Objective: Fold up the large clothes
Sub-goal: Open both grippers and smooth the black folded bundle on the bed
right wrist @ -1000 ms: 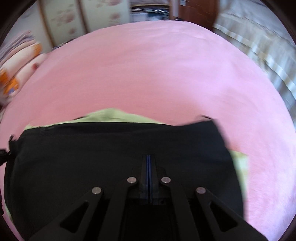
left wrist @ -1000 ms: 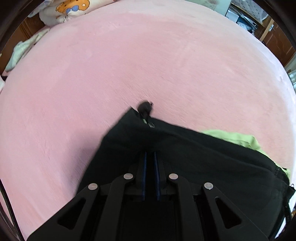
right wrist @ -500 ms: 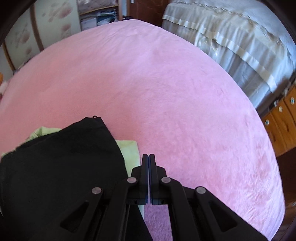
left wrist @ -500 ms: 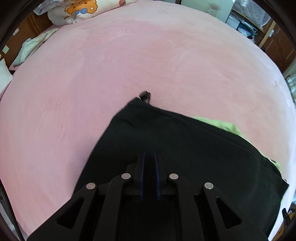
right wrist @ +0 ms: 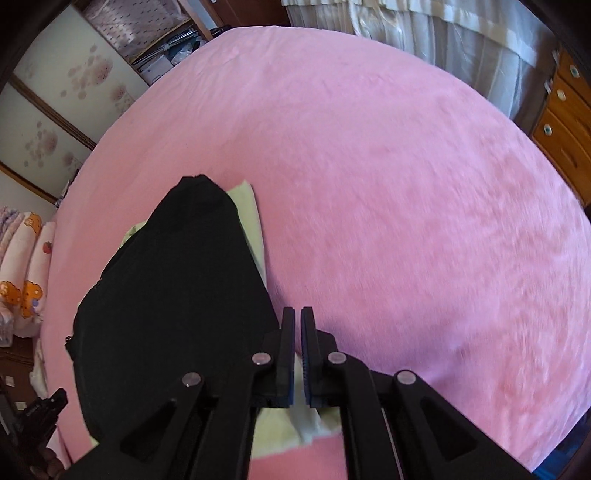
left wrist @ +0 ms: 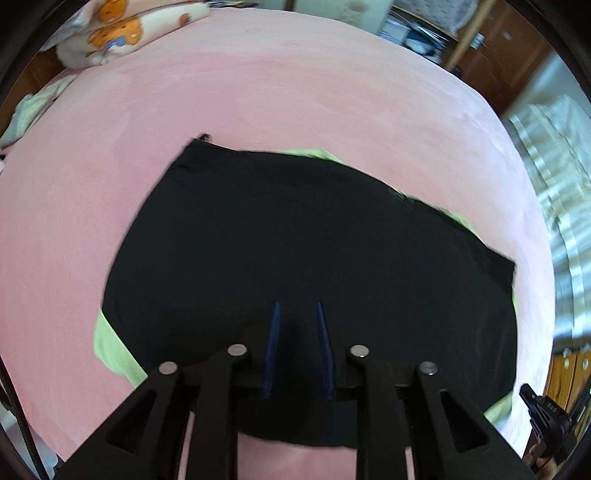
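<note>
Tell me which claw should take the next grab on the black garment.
Probably left. The left claw hangs right over the black garment, jaws just parted and empty. The right claw sits shut beside the garment's edge, over the pink bedcover.

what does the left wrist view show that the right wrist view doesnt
Only the left wrist view shows the black garment's whole folded outline, with green fabric peeking out on several sides, and the left tongs, which have just been opening with nothing pinched. Only the right wrist view shows the wooden drawers, the curtain and the shut, empty right tongs. Both show the pink bedspread and cartoon-print bedding.
</note>
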